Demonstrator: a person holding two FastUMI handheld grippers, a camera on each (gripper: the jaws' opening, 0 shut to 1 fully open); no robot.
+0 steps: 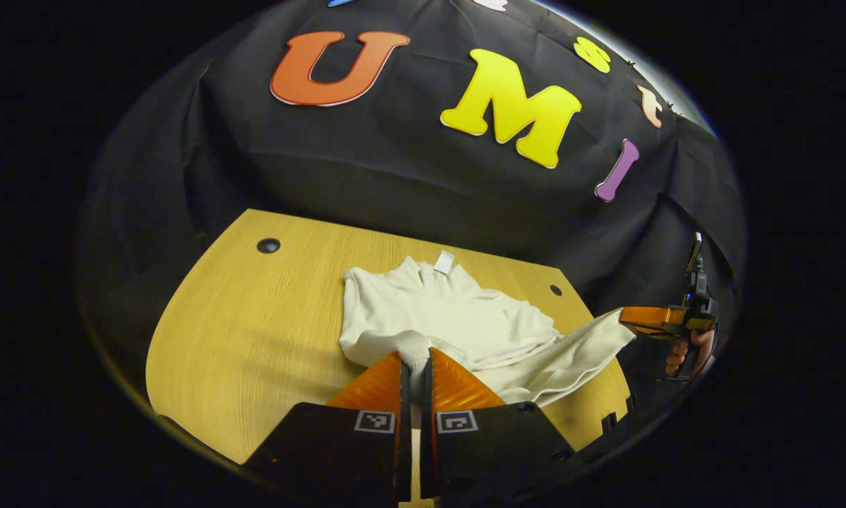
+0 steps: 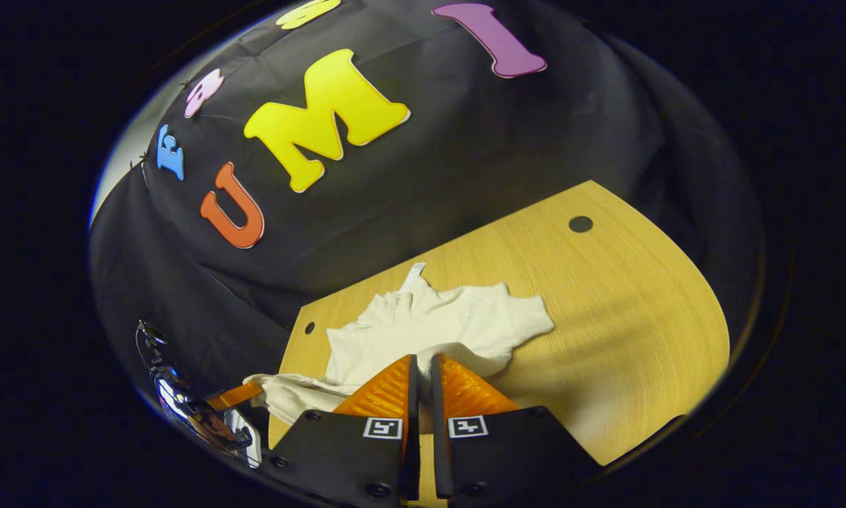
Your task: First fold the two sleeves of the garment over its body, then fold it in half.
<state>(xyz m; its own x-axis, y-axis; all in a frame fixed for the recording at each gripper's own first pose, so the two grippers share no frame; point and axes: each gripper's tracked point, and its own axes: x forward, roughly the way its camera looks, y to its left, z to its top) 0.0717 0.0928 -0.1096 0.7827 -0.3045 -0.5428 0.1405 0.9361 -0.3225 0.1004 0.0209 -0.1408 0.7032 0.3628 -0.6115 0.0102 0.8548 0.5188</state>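
The white garment (image 1: pixel 440 314) lies on the wooden desk (image 1: pixel 253 339), collar and tag toward the booth wall, its body bunched rather than flat. In the left gripper view the left tongs (image 1: pixel 415 367) are closed with a fold of white cloth pinched between the fingers, low on the garment. Off at the desk's far edge the other tongs (image 1: pixel 641 319), held in a hand (image 1: pixel 687 353), grip the end of a sleeve (image 1: pixel 578 353) pulled out sideways. In the right gripper view the right tongs (image 2: pixel 420 377) are also drawn together at the garment's near edge; cloth seems caught between them (the fingers hide the contact itself, so I cannot be sure).

The risks, as I judge them: the body is already rumpled, so carrying the sleeve across may drag the whole piece along the smooth desk instead of folding it. A thin pinch could slip mid-move. The stretched sleeve sits near the desk edge and could drop over it if released early.
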